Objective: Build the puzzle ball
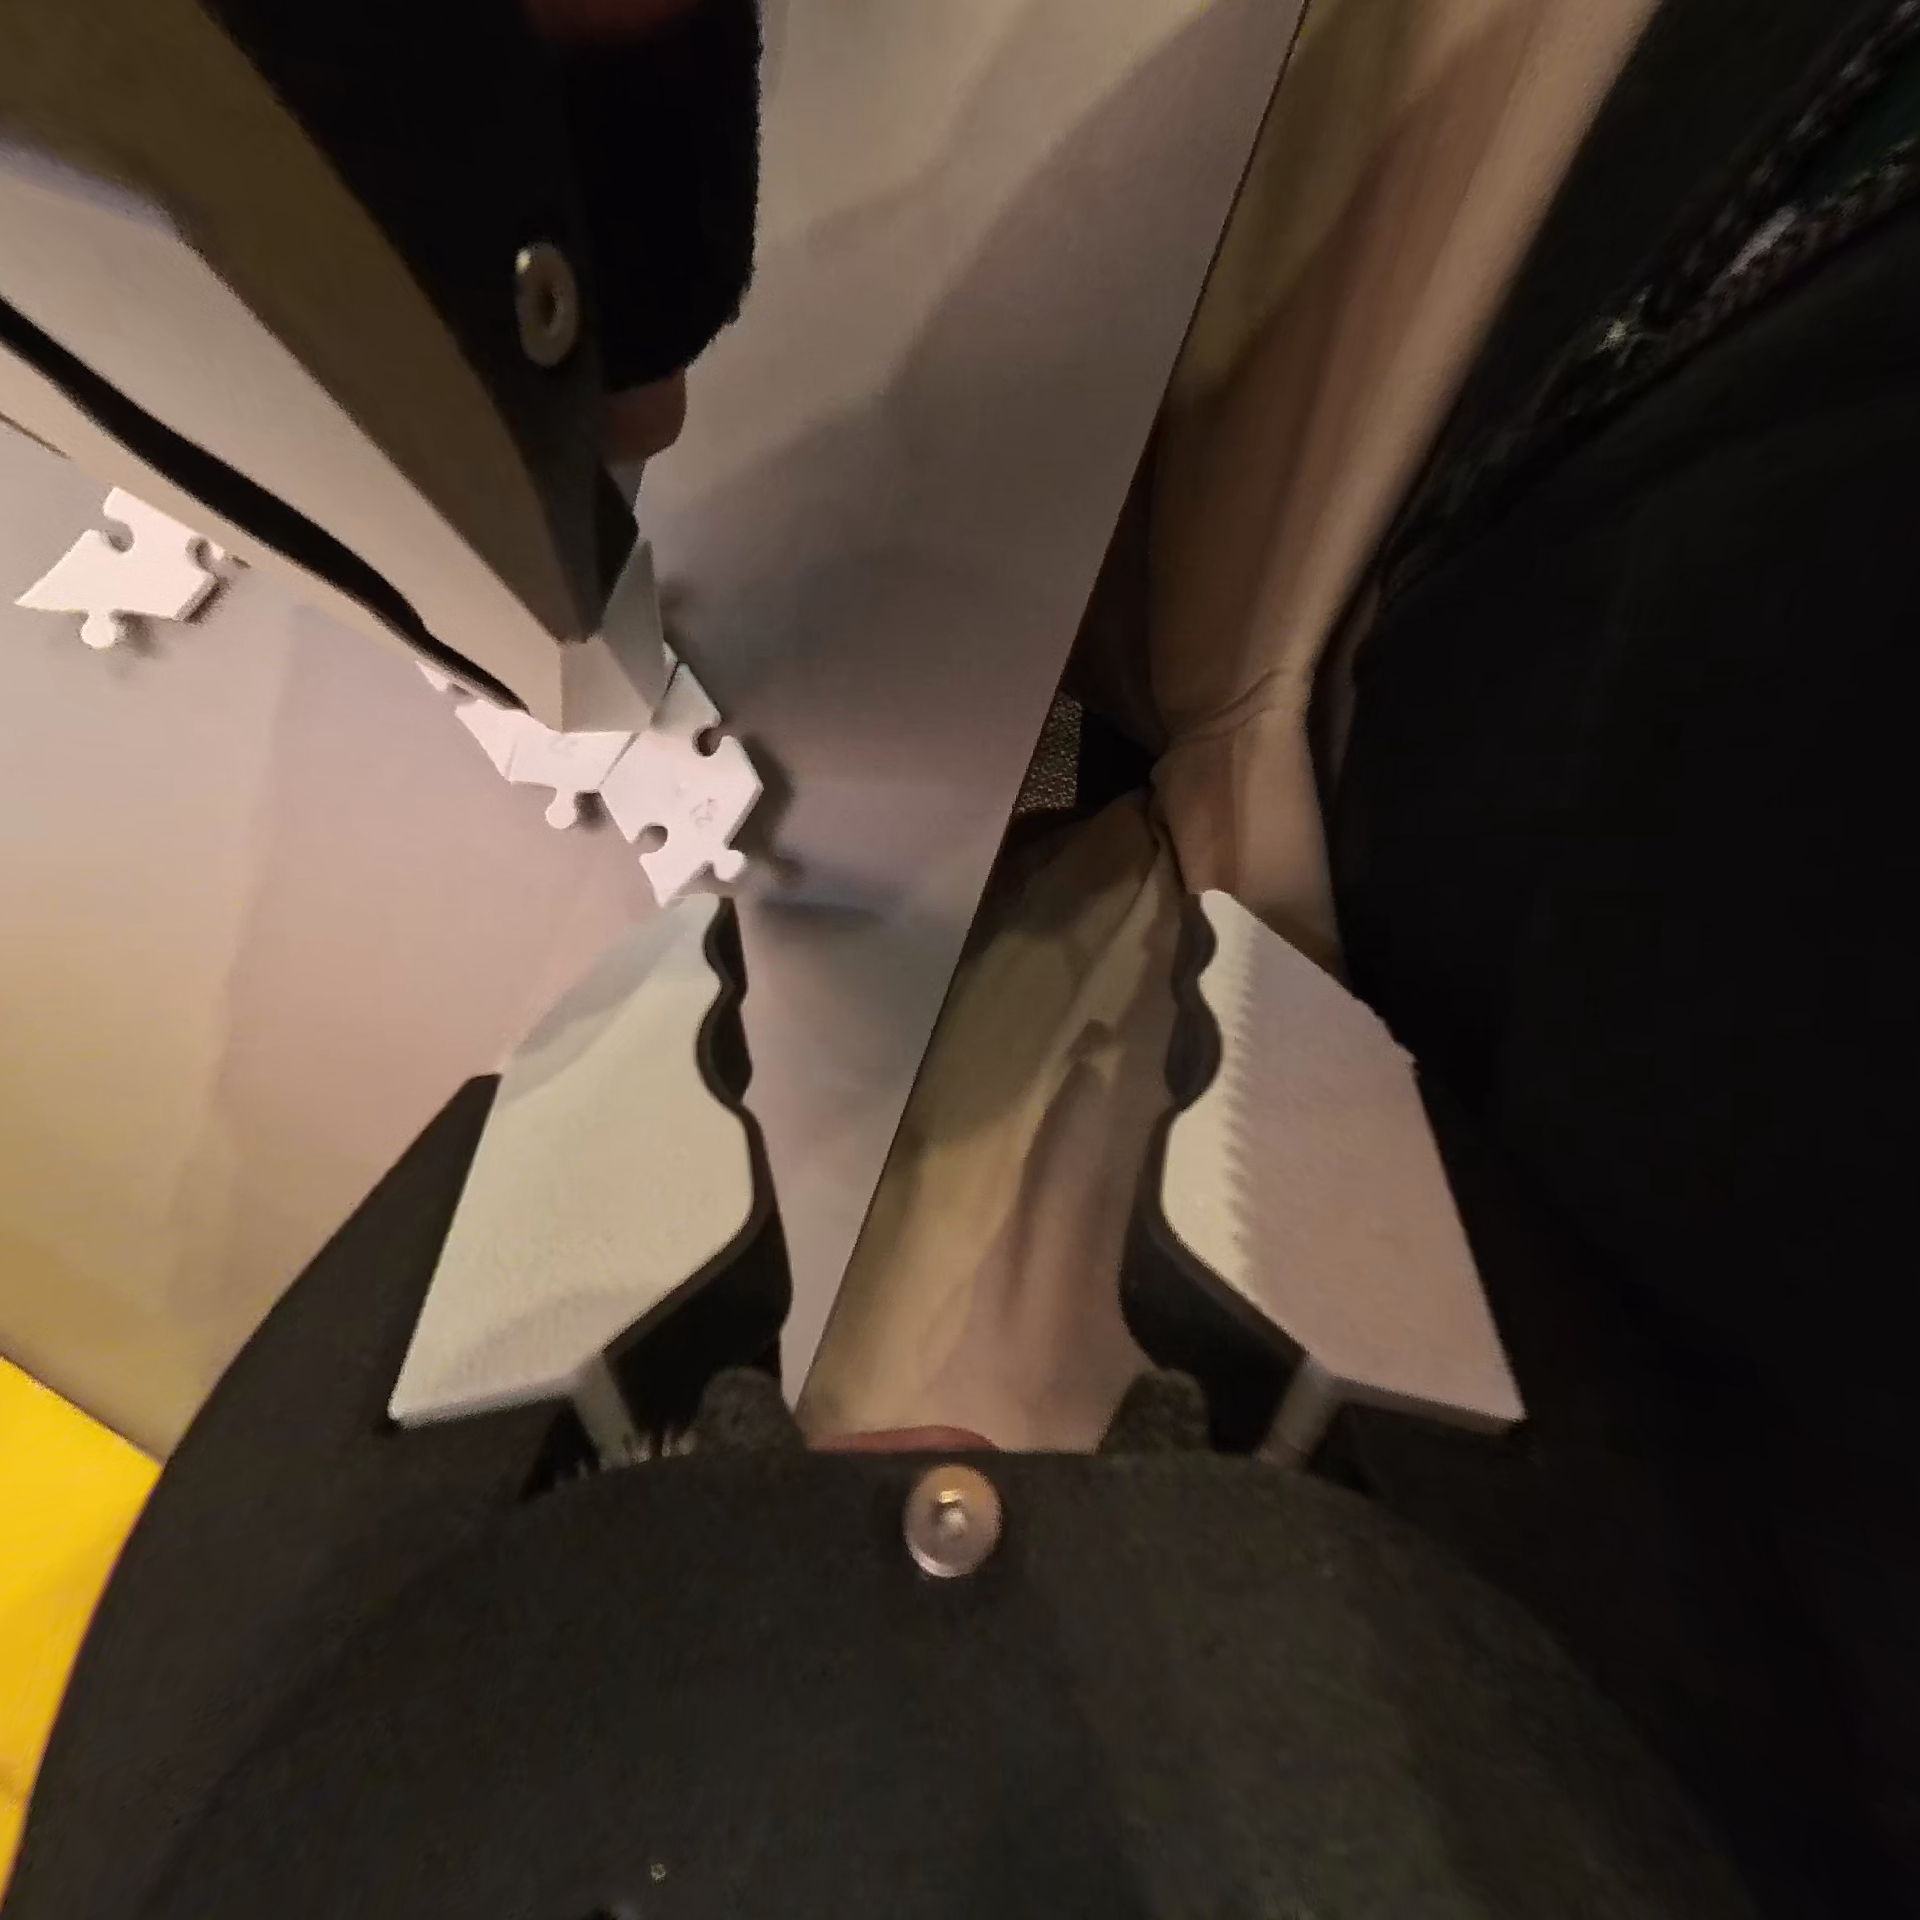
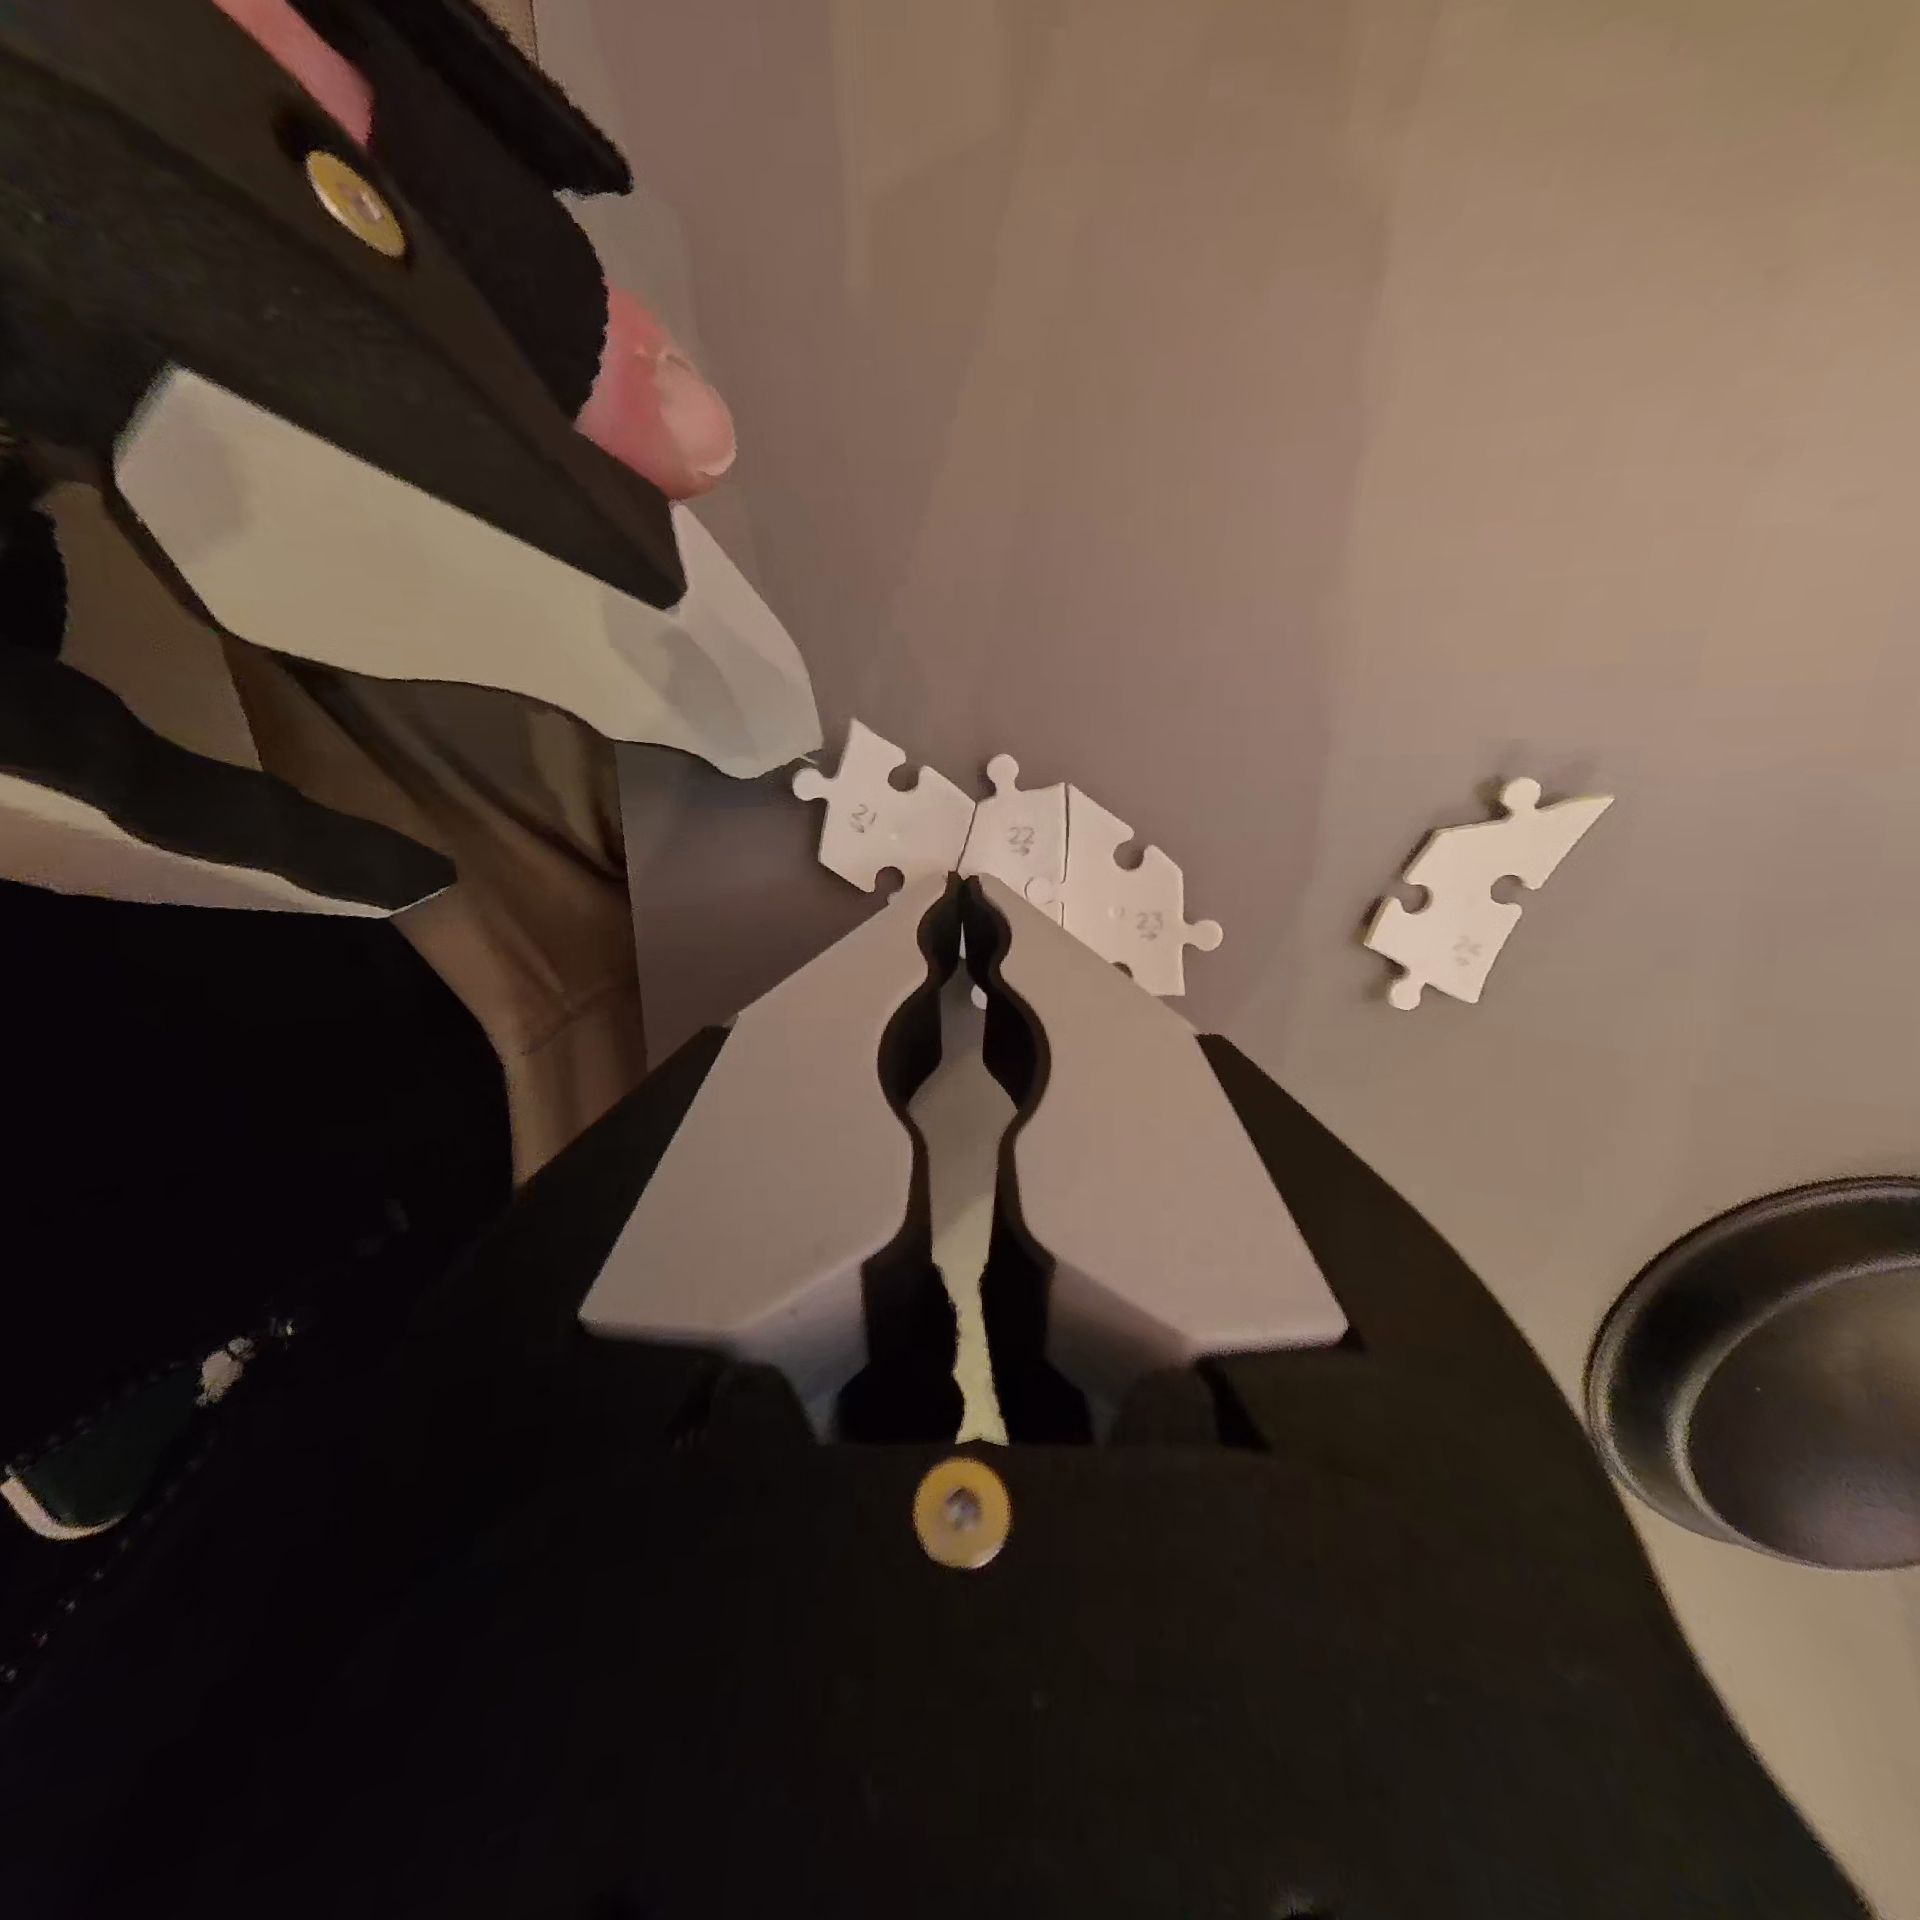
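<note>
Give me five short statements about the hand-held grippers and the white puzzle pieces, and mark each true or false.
1. The right hand-held gripper is shut on the joined group of white curved puzzle pieces. True.
2. The left hand-held gripper clamps a piece. False: its jaws stand wide apart with nothing between them.
3. One single white puzzle piece lies apart from the group on the grey table. True.
4. A red bowl sits on the table. False: the round dish at the edge of the right wrist view is dark.
5. The left hand-held gripper's fingertip is near the outermost joined piece. True.
</note>
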